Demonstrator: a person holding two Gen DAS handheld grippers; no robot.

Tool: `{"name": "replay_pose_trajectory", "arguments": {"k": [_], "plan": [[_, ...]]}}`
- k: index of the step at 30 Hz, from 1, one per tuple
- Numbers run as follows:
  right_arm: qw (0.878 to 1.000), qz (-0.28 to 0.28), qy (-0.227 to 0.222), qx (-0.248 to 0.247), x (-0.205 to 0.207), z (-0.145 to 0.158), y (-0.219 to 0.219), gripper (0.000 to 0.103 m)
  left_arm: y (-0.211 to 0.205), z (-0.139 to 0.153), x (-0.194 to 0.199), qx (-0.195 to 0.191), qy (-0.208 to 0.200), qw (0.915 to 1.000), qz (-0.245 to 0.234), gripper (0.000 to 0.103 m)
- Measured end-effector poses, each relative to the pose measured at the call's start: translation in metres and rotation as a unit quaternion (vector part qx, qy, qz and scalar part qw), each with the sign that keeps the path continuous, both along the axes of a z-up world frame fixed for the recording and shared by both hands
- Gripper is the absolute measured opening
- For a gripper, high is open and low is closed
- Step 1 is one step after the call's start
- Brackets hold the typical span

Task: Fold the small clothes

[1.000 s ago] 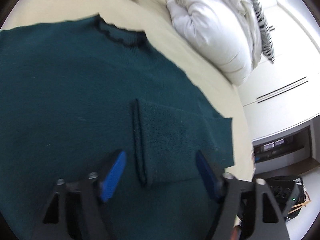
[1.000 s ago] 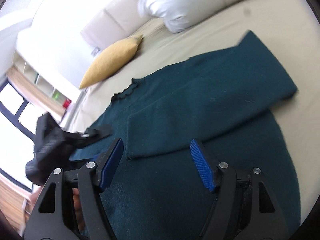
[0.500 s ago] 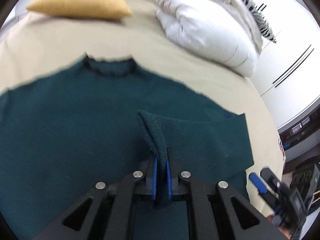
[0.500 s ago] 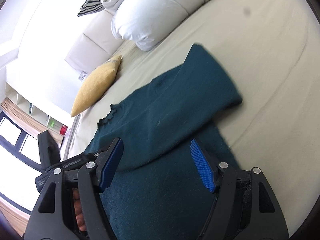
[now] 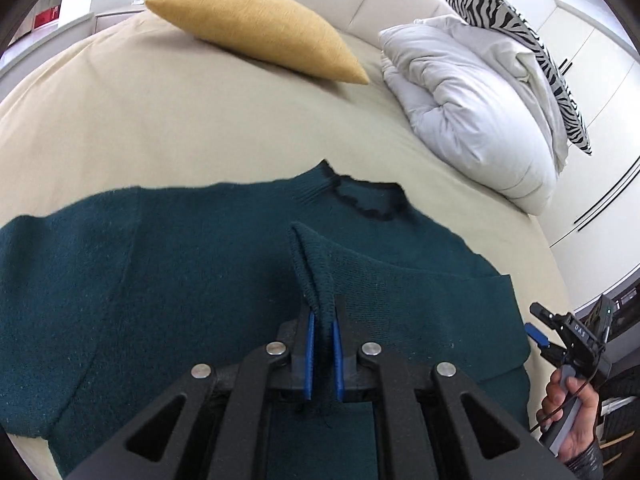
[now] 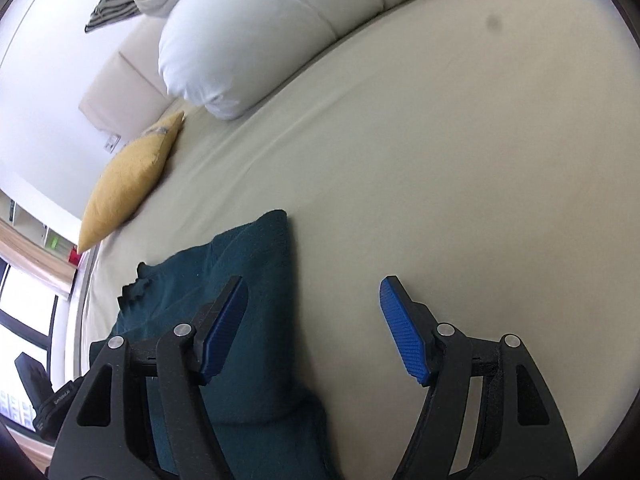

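Note:
A dark teal knit sweater lies flat on the beige bed, neckline toward the headboard. One sleeve is folded across the body. My left gripper is shut on that sleeve's cuff and lifts it slightly off the body. In the right wrist view the sweater lies at lower left, its folded right edge by the left fingertip. My right gripper is open and empty, over the sweater's edge and the bare sheet. It also shows at the far right of the left wrist view, off the sweater.
A yellow cushion lies near the headboard. A white folded duvet with a zebra-print pillow on it sits at the back right. Bare beige sheet spreads to the right of the sweater. The bed edge curves at right.
My left gripper closed on the folded sleeve's cuff and has pulled back, raising it. My right gripper has swung right, off the sweater toward the bare sheet, still open.

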State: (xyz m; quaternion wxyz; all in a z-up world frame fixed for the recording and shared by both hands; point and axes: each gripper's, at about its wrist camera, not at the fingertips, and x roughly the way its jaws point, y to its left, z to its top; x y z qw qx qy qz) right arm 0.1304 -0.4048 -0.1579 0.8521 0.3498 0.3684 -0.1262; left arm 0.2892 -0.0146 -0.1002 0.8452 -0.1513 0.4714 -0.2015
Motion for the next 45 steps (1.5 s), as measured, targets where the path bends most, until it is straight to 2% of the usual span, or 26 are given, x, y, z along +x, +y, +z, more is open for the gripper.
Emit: {"name": "replay_pose_trajectory", "arguments": {"k": [4,5,7,9,10,12,14,15,17,18,20,23,25,26,27,30,31,32,33,34,36,38,42,45], "plan": [[1.000,0.028,0.006,-0.013,0.026,-0.004,0.006,0.065,-0.003,-0.013,-0.002,0.009,0.008,0.9999,-0.007,0.009],[0.999,0.032,0.012,-0.016,0.034,-0.006,0.005,0.063,-0.002,-0.016,-0.003,0.008,0.010,0.9999,-0.008,0.009],[0.998,0.048,0.031,-0.030,0.049,-0.010,0.008,0.053,-0.001,-0.019,-0.007,0.006,0.011,0.9999,-0.010,0.009],[0.994,0.060,0.059,-0.065,0.060,-0.013,0.014,0.015,0.001,-0.021,-0.008,0.003,0.011,0.9999,-0.012,0.009],[0.993,0.069,0.068,-0.071,0.064,-0.014,0.015,0.006,0.002,-0.021,-0.009,0.002,0.010,0.9999,-0.012,0.009],[0.991,0.068,0.068,-0.089,0.063,-0.006,0.014,0.005,0.002,-0.017,-0.009,-0.001,0.003,0.9999,-0.013,0.009],[0.993,0.052,0.049,-0.092,0.057,0.005,0.005,0.004,0.001,-0.014,-0.011,-0.003,-0.007,0.9999,-0.015,0.009],[0.993,0.041,0.049,-0.095,0.055,0.007,0.001,0.001,-0.001,-0.015,-0.010,0.002,-0.008,0.9999,-0.015,0.009],[0.991,0.022,0.081,-0.108,0.057,-0.003,-0.009,0.000,-0.005,-0.025,-0.006,0.006,0.006,0.9999,-0.012,0.009],[0.991,0.016,0.085,-0.102,0.056,-0.011,-0.017,0.000,-0.006,-0.029,-0.006,0.009,0.004,0.9999,-0.010,0.009],[0.995,0.012,0.067,-0.079,0.048,-0.010,-0.023,0.000,-0.003,-0.030,-0.008,0.003,0.001,1.0000,-0.009,0.009],[0.999,0.012,0.023,-0.046,0.031,0.004,-0.021,0.008,0.000,-0.031,-0.008,-0.004,0.002,0.9999,-0.012,0.009],[0.998,0.028,-0.009,-0.059,0.018,0.017,-0.008,0.030,0.002,-0.031,-0.010,-0.008,0.002,0.9999,-0.010,0.009],[0.997,0.032,-0.012,-0.065,0.015,0.021,-0.001,0.060,0.001,-0.031,-0.011,-0.008,0.001,0.9999,-0.010,0.009],[0.996,0.037,-0.018,-0.074,0.012,0.025,0.008,0.073,0.002,-0.031,-0.013,-0.007,0.000,0.9999,-0.010,0.009],[0.992,0.081,0.002,-0.096,0.028,0.024,0.028,0.072,0.001,-0.032,-0.015,-0.006,0.000,0.9999,-0.009,0.009],[0.992,0.088,0.011,-0.093,0.032,0.022,0.030,0.070,0.001,-0.032,-0.016,-0.006,0.000,0.9999,-0.009,0.009],[0.991,0.096,0.026,-0.089,0.039,0.018,0.033,0.064,0.001,-0.031,-0.016,-0.006,0.001,0.9999,-0.010,0.009],[0.989,0.106,0.054,-0.086,0.052,0.008,0.034,0.047,0.001,-0.032,-0.015,-0.006,0.002,0.9999,-0.010,0.009],[0.987,0.109,0.077,-0.088,0.060,0.000,0.034,0.037,0.002,-0.032,-0.015,-0.008,0.003,0.9999,-0.010,0.009],[0.986,0.096,0.087,-0.102,0.059,-0.009,0.027,0.011,0.003,-0.032,-0.014,-0.011,0.004,0.9999,-0.011,0.009],[0.989,0.084,0.076,-0.092,0.056,-0.006,0.019,0.006,0.004,-0.030,-0.016,-0.014,0.003,0.9998,-0.011,0.009],[0.985,0.083,0.053,-0.141,0.049,0.012,0.028,0.005,0.002,-0.025,-0.025,-0.019,-0.008,0.9998,-0.007,0.009],[0.985,0.076,0.076,-0.135,0.056,-0.003,0.022,0.005,-0.002,-0.033,-0.025,-0.017,-0.001,0.9998,-0.007,0.009]]}}
